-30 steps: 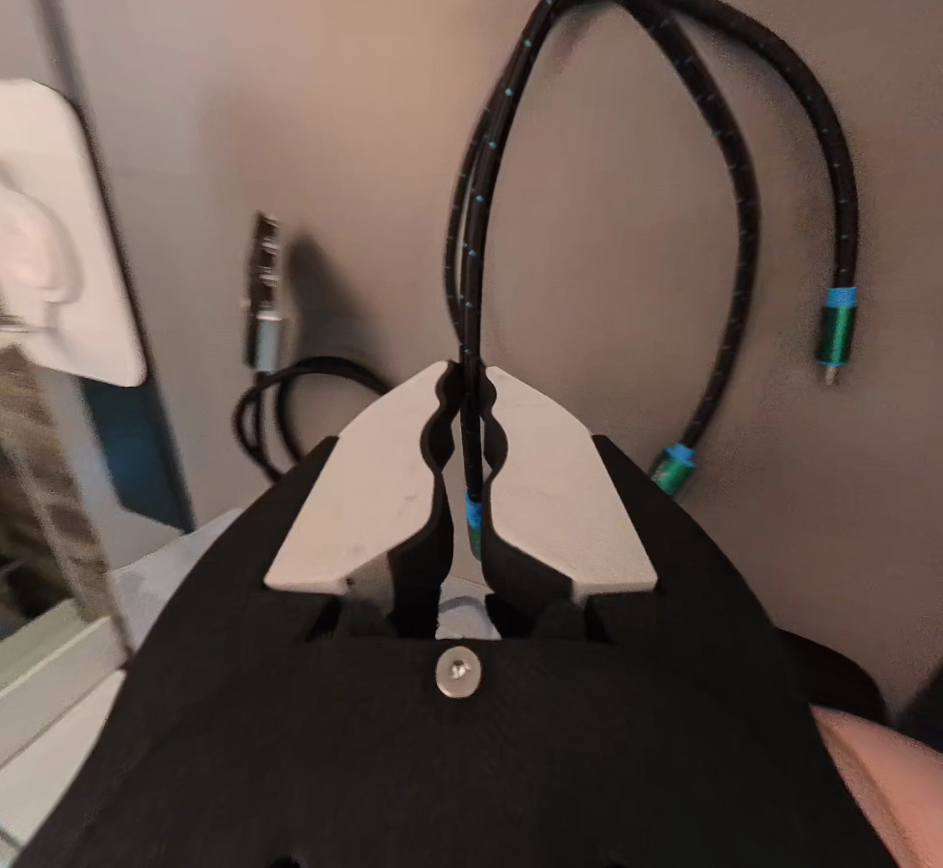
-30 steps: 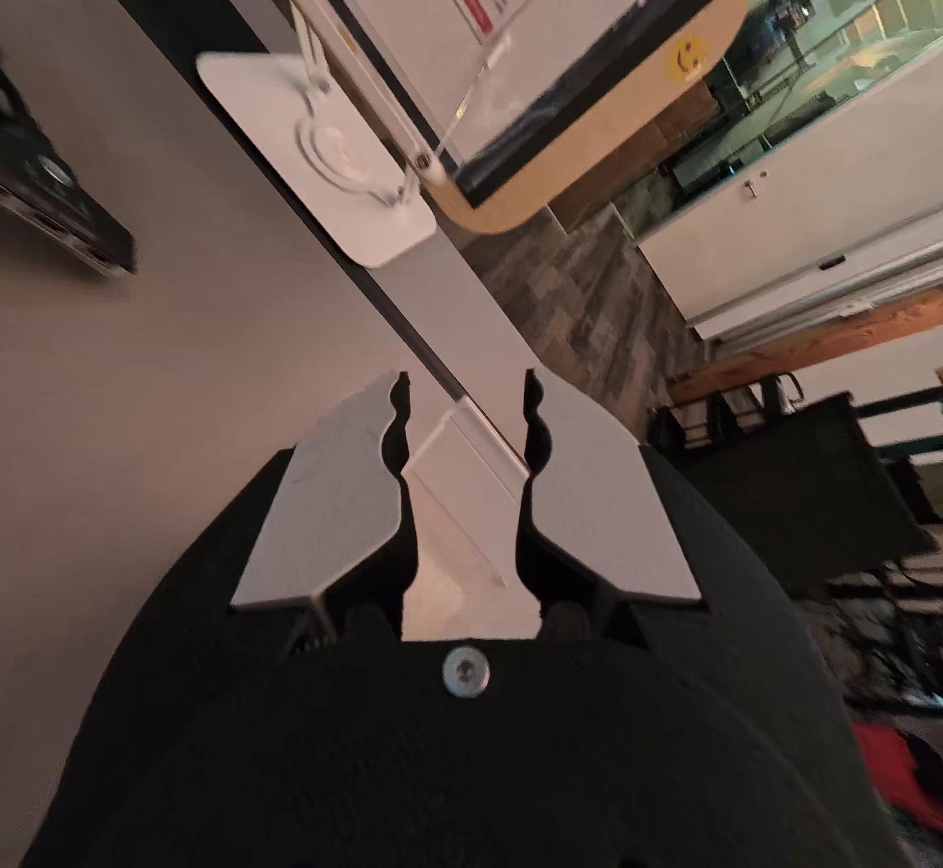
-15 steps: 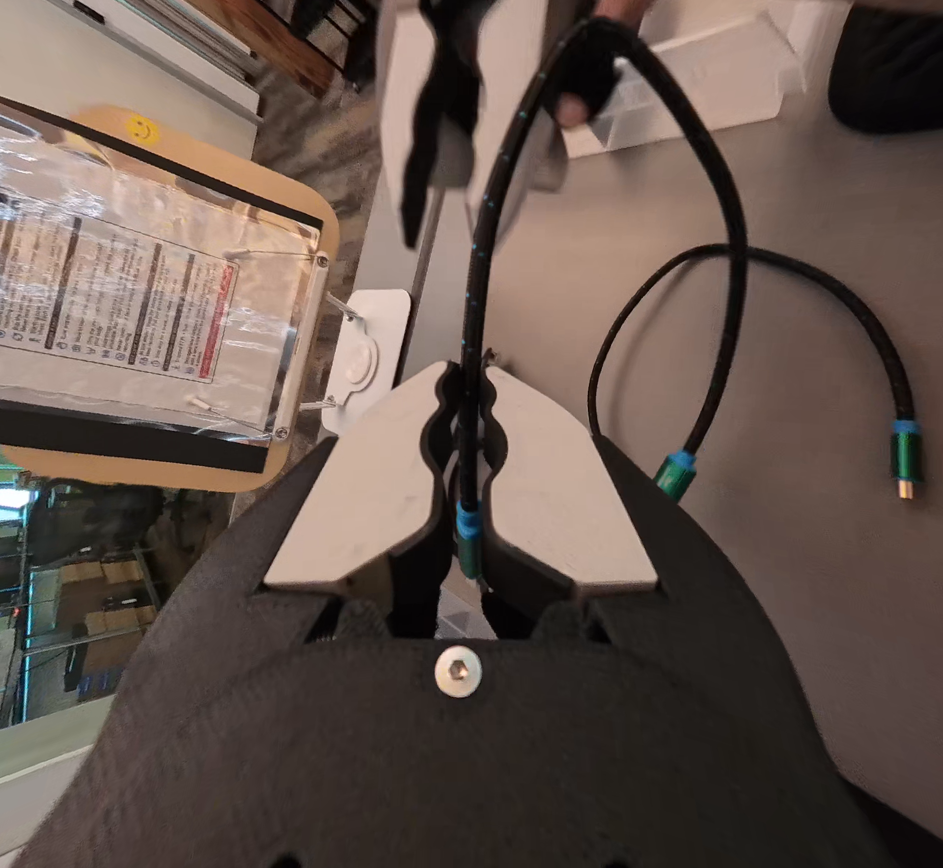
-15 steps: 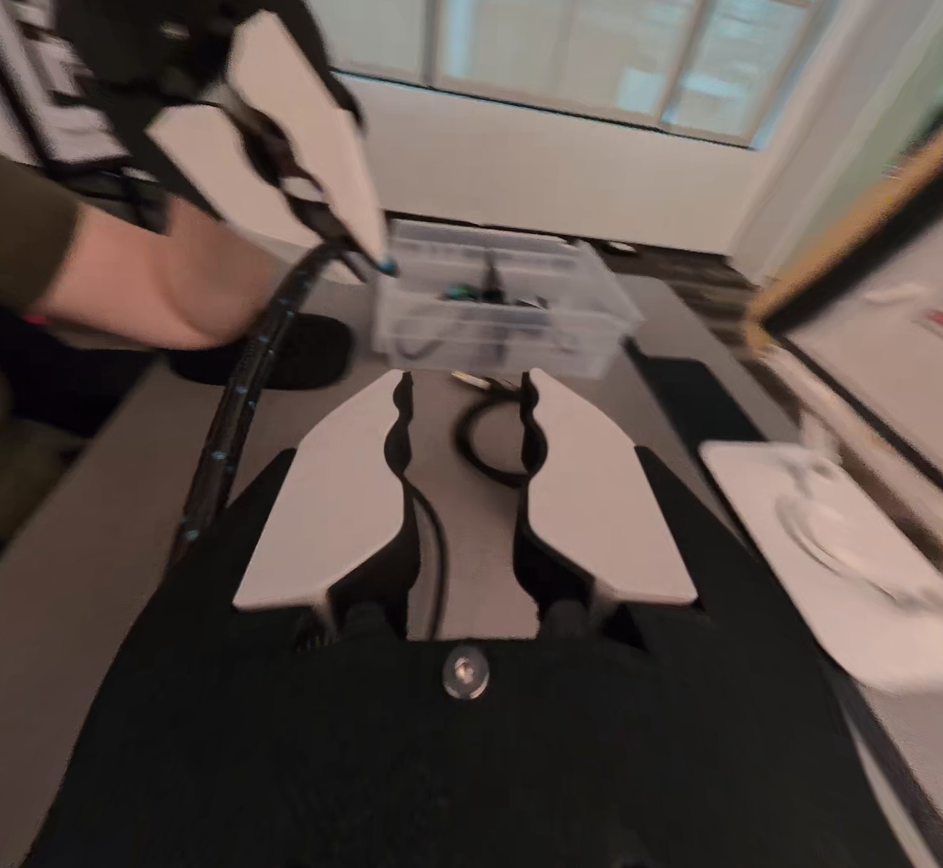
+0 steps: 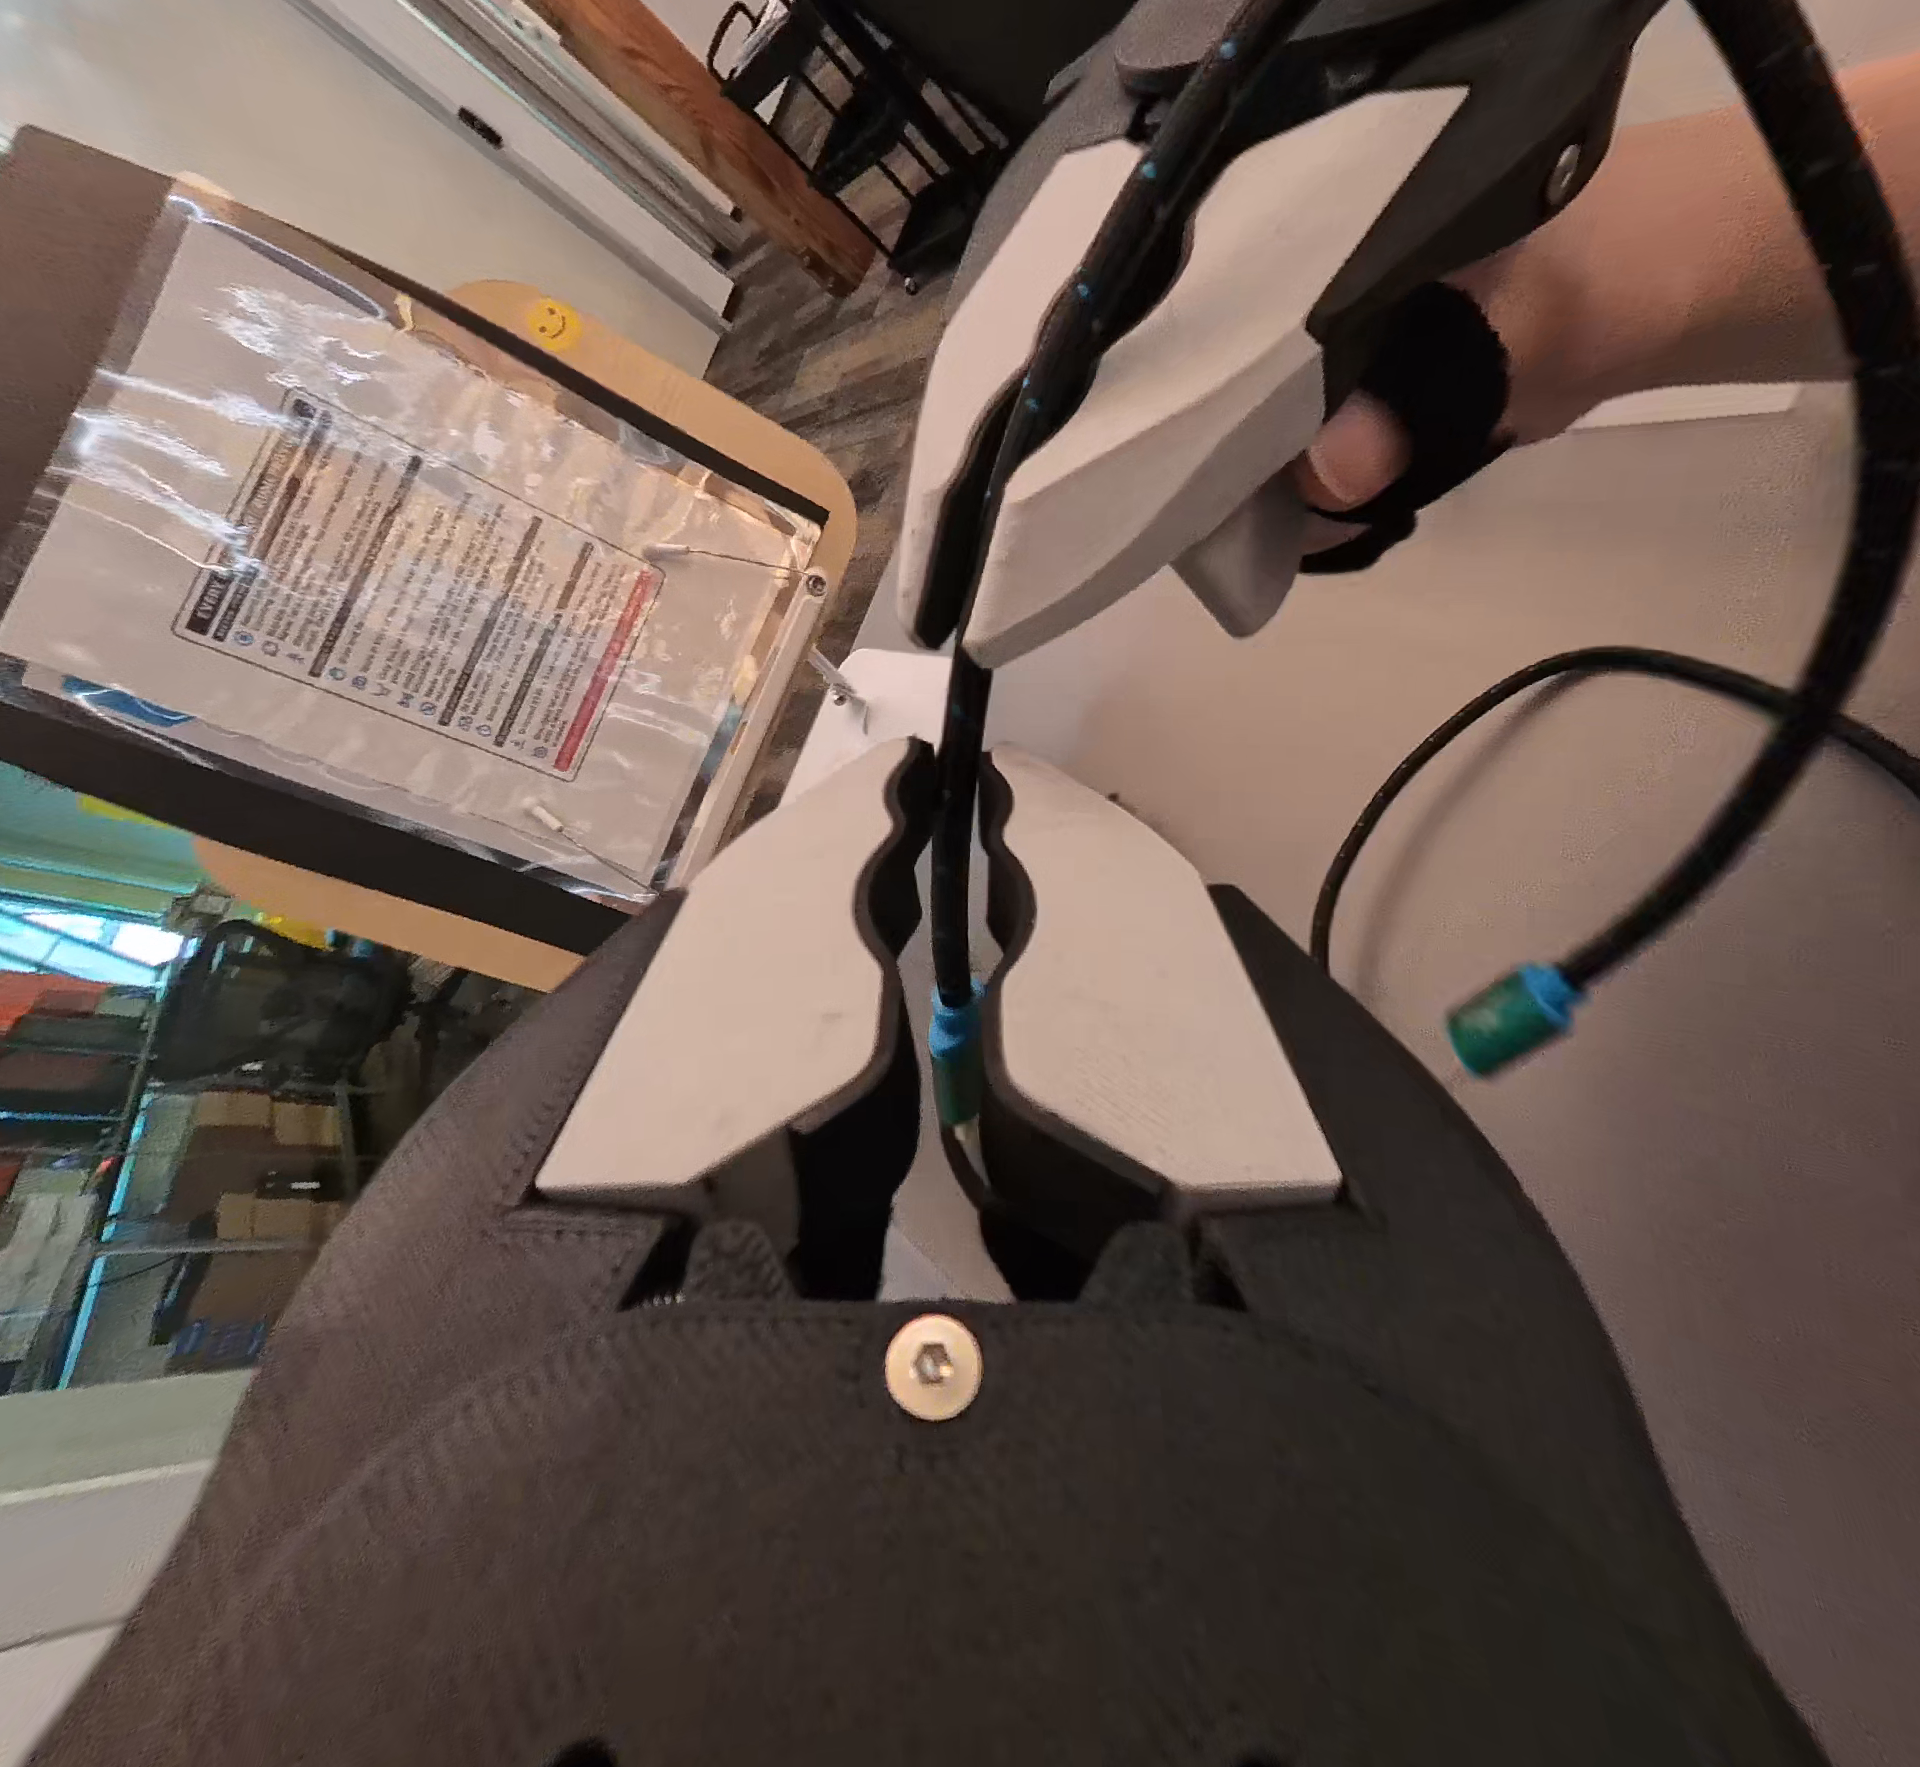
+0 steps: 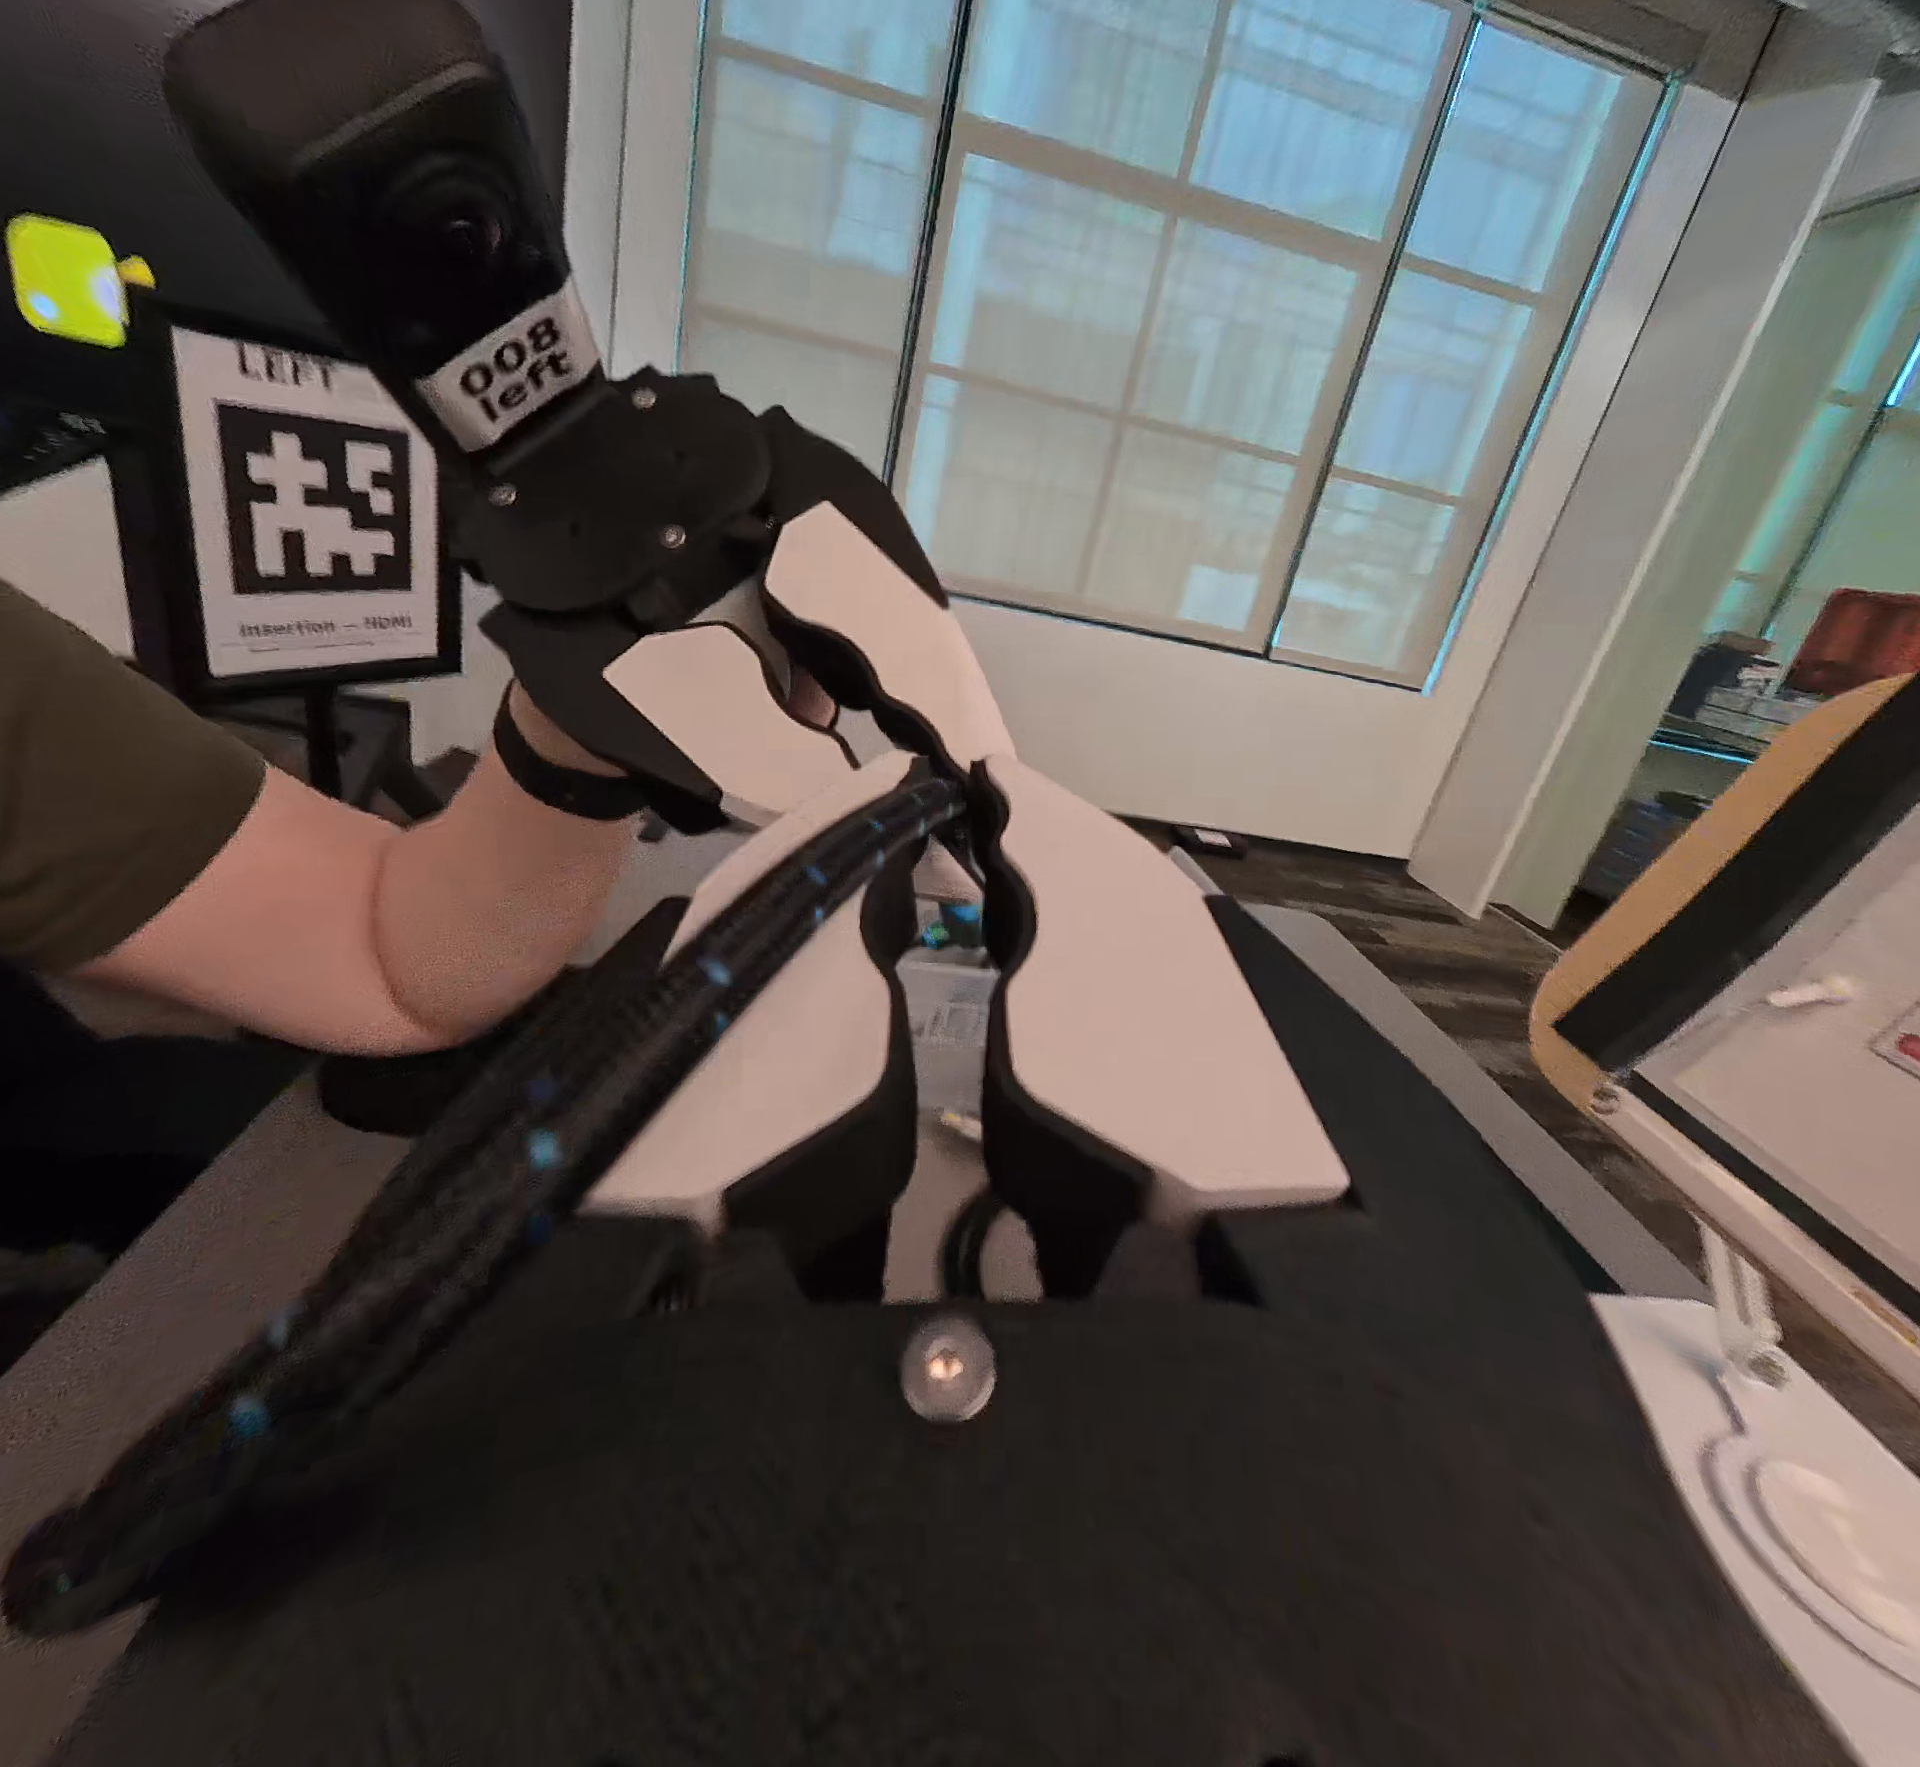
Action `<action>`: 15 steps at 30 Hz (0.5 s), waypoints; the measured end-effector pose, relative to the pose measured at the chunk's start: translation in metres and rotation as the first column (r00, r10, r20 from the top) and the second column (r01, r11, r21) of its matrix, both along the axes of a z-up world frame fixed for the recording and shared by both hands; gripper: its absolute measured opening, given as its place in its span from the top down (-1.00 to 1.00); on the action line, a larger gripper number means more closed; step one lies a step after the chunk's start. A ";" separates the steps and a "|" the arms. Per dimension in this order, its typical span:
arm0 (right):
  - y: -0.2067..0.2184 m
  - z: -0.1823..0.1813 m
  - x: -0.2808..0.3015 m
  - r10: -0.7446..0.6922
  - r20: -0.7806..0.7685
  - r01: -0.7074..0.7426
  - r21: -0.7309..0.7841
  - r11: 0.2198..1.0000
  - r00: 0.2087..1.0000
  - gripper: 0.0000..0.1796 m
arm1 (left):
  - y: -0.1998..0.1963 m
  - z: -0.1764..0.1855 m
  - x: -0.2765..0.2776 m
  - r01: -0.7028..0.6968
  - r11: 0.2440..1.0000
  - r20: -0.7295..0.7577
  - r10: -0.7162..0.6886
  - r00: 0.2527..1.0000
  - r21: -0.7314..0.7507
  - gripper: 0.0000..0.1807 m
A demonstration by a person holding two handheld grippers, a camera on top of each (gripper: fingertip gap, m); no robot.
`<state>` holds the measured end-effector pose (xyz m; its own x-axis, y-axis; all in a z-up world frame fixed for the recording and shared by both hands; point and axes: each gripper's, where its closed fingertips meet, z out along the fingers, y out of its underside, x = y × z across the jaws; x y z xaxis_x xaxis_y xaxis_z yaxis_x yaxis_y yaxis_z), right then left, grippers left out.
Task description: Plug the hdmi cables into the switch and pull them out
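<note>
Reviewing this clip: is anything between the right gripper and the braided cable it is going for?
Nothing visible. The right gripper already has its tips closed on the braided cable, just beyond where the left gripper pinches it near its green plug. The switch is not in either view.

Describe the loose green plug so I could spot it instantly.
Start at the grey table in the left wrist view. Right of the near tool, a thin black cable ends in a green plug with a blue collar. Unlike the clamped plug, nothing grips it.
</note>
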<state>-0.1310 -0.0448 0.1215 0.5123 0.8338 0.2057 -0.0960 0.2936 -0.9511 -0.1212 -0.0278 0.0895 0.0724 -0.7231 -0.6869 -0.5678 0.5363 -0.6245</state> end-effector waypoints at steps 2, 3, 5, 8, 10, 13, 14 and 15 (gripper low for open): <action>-0.003 0.000 0.000 -0.014 0.060 0.014 0.005 1.000 0.998 0.93 | 0.005 0.009 -0.007 -0.004 1.000 0.053 0.006 0.999 -0.025 0.67; -0.005 0.003 0.002 -0.025 0.063 0.024 0.019 1.000 0.998 0.93 | 0.009 0.015 -0.012 -0.001 0.998 0.090 0.007 0.996 -0.058 0.54; -0.011 0.014 0.007 -0.047 0.047 0.044 0.066 0.997 0.998 0.92 | 0.015 0.031 -0.020 0.045 0.982 0.202 -0.007 0.979 -0.182 0.36; -0.020 0.027 0.019 -0.098 0.057 0.089 0.145 0.985 0.994 0.93 | 0.016 0.058 -0.029 0.262 0.865 0.441 -0.053 0.896 -0.428 0.40; -0.026 0.039 0.032 -0.132 0.025 0.126 0.178 0.976 0.991 0.92 | 0.000 0.066 -0.035 0.489 0.716 0.532 -0.194 0.825 -0.498 0.41; -0.038 0.058 0.051 -0.092 -0.079 0.104 0.168 0.980 0.993 0.92 | -0.004 0.059 -0.035 0.563 0.710 0.528 -0.312 0.790 -0.423 0.30; -0.041 0.062 0.056 -0.082 -0.109 0.099 0.166 0.981 0.991 0.93 | -0.001 0.051 -0.030 0.531 0.755 0.490 -0.321 0.810 -0.384 0.30; -0.044 0.066 0.060 -0.067 -0.130 0.088 0.165 0.982 0.989 0.93 | -0.001 0.043 -0.024 0.501 0.795 0.446 -0.332 0.831 -0.342 0.30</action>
<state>-0.0711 -0.0892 0.1872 0.6042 0.7487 0.2726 -0.1797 0.4614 -0.8688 -0.1455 -0.0286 0.1324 -0.1360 -0.9478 -0.2885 -0.0524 0.2977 -0.9532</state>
